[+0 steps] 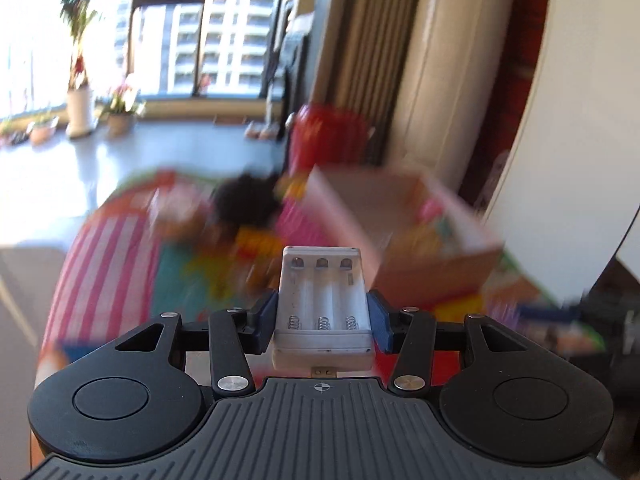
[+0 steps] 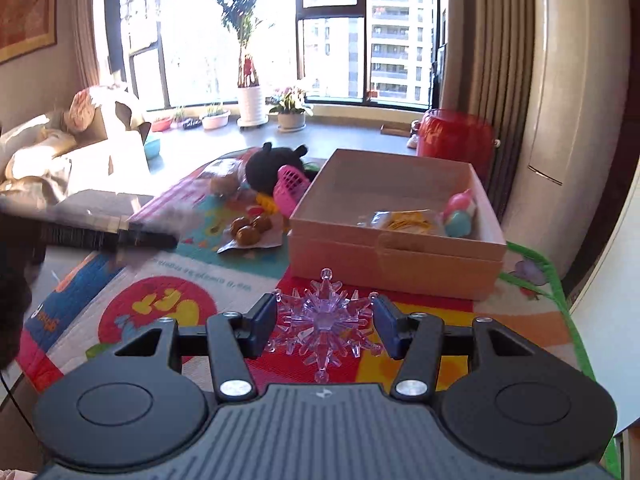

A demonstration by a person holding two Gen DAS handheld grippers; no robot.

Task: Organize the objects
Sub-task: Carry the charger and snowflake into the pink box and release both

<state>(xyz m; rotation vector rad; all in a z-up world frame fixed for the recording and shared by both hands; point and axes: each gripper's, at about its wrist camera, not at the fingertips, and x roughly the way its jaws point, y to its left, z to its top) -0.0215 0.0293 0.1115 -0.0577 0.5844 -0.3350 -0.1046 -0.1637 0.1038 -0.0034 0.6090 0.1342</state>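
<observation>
The left tongs (image 1: 323,312) are clamped on a white battery holder (image 1: 323,300), gripped across its long sides with the empty cells facing up; it is carried above the worktop (image 1: 100,256), short of the cardboard box (image 1: 440,248), and the blurred background suggests transit. The right tongs (image 2: 326,322) are closed on a clear purple snowflake ornament (image 2: 326,320), pads on opposite spikes, held flat just before the box (image 2: 400,264). The box is open-topped and partly filled; a yellow packet (image 2: 404,220) and a pink-and-blue toy (image 2: 460,212) lie at its right end; the left part appears bare, the likely destination for both items.
</observation>
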